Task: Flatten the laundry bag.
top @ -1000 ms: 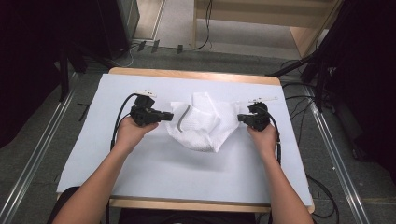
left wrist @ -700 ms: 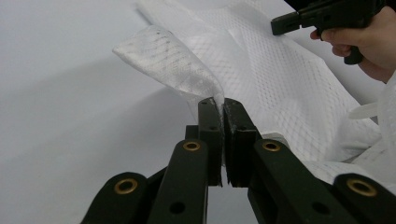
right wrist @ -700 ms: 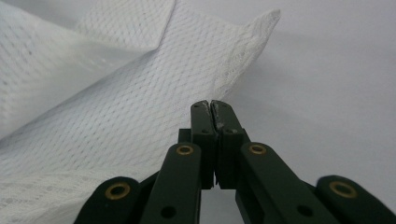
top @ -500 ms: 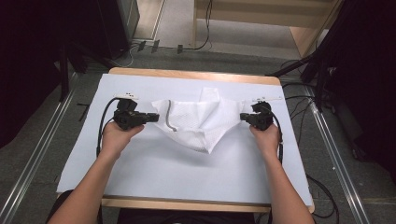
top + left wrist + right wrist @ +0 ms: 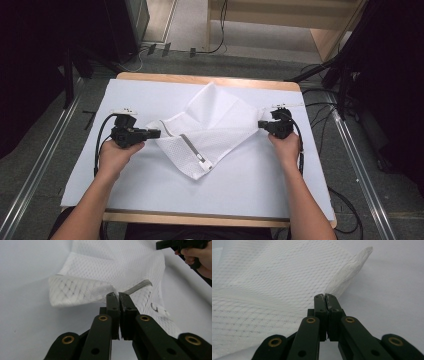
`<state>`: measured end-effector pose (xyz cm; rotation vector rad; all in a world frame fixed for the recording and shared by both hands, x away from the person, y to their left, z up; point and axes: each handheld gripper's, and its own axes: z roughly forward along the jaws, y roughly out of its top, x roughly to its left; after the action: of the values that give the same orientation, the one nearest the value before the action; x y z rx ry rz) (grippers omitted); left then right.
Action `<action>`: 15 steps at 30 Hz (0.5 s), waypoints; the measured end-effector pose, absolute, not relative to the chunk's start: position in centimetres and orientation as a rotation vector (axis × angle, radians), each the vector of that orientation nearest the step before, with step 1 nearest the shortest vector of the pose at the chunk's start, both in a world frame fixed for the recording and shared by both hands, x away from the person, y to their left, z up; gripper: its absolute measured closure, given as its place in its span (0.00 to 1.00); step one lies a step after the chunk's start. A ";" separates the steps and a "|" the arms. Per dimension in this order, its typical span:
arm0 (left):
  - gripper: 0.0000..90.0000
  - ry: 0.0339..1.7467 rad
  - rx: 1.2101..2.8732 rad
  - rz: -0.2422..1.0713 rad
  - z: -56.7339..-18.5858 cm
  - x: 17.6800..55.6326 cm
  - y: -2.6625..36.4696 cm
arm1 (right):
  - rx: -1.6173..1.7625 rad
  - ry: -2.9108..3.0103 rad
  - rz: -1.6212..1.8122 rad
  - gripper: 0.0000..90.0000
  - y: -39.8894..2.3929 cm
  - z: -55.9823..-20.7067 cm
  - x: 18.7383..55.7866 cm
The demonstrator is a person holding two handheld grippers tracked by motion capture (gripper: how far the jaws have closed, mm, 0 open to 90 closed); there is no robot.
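**meshfan22:** So what's going on with that white mesh laundry bag [image 5: 210, 131]? Where is it sitting?

**gripnerd:** It's spread across the middle of the white tabletop [image 5: 150, 195], strung out between the two claws. The left gripper [image 5: 156, 133] has its jaws pressed together on the bag's left edge. In the left gripper view you can see the mesh [image 5: 105, 277] pinched right at the tips, with a folded flap just off to the left of them. The bag fans away ahead of the claw.

**meshfan22:** And the other one?

**gripnerd:** Same deal. The right gripper [image 5: 261, 124] is clamped on the opposite corner. From the right gripper view the jaws are squeezed tight, the fabric [image 5: 274, 285] runs off ahead and to the left of the tips, and a rolled hem corner pokes out just past them on the right.

**meshfan22:** Is there a zipper?

**gripnerd:** Yep, grey zipper [image 5: 192, 148]. It starts close to the left claw's tips and runs diagonally away toward the person, ending at a white pull tab [image 5: 159, 308]. In the left gripper view that tab lies just right of the jaws.

**meshfan22:** Bag flat or bunched?

**gripnerd:** Mostly flat. One corner points to the far side of the table, another droops toward the near edge, roughly midway between the claws. Both hands [image 5: 116, 156] rest low on the table behind their grippers.
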<state>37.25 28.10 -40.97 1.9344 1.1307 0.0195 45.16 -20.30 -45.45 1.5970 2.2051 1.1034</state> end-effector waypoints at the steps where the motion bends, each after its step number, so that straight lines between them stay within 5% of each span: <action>1: 0.98 1.135 1.937 0.021 -41.1 37.1 28.1 | 1.592 2.208 1.113 1.00 -20.3 -45.5 45.2; 15: 0.78 1.164 1.928 0.067 -40.4 36.6 30.3 | 1.621 2.221 1.107 0.92 -20.2 -45.6 45.4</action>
<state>36.64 30.31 -40.41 1.9276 1.1636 0.0672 45.40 -20.23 -45.57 1.6212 2.2212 1.1067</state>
